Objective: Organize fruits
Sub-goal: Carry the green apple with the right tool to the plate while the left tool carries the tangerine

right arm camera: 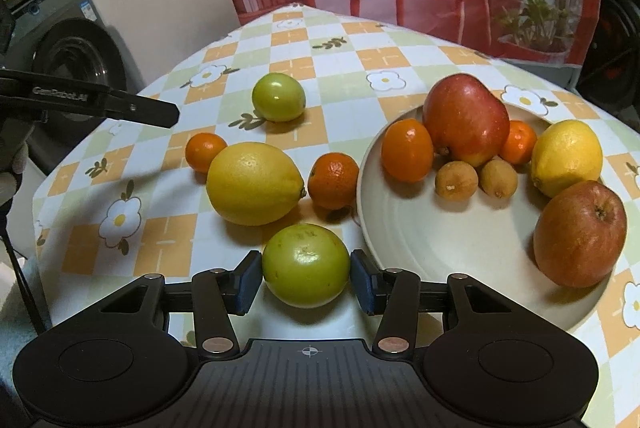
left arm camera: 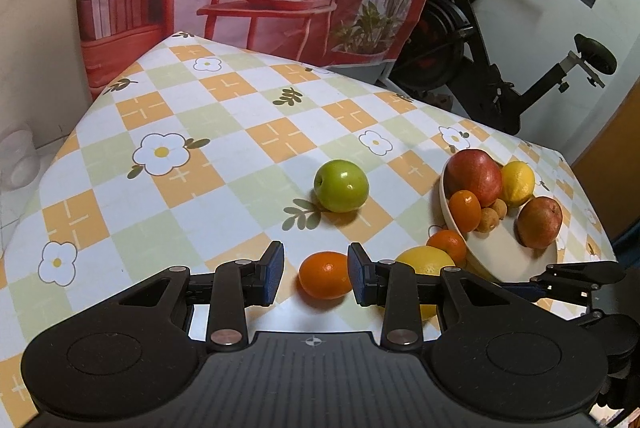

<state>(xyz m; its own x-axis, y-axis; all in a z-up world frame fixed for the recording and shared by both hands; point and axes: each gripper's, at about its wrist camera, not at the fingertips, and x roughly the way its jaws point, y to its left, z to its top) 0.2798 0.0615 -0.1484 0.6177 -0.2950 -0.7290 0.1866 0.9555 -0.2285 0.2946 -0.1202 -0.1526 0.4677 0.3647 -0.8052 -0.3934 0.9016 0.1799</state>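
Step in hand: gathering the loose fruit onto the plate (right arm camera: 420,252); both tools were lined up on a piece, neither lifted.
Left tool (left arm camera: 316,274): jaws spread around a small orange (left arm camera: 325,274) on the tabletop (left arm camera: 224,100); the right pad looked to touch the fruit, the left stood apart.
Right tool (right arm camera: 306,278): pads lay just beside both flanks of a green apple (right arm camera: 306,265) resting near the plate's rim; whether they already pressed it, I could not tell.
On the plate: red apple (right arm camera: 466,118), a second apple (right arm camera: 580,234), lemon (right arm camera: 566,156), oranges and two small brown fruits.
Loose: large lemon (right arm camera: 254,183), a mandarin (right arm camera: 334,180), a far green apple (right arm camera: 279,97).
Next move: probably squeeze, lift clear of the rim, then set down in the plate's bare front part.
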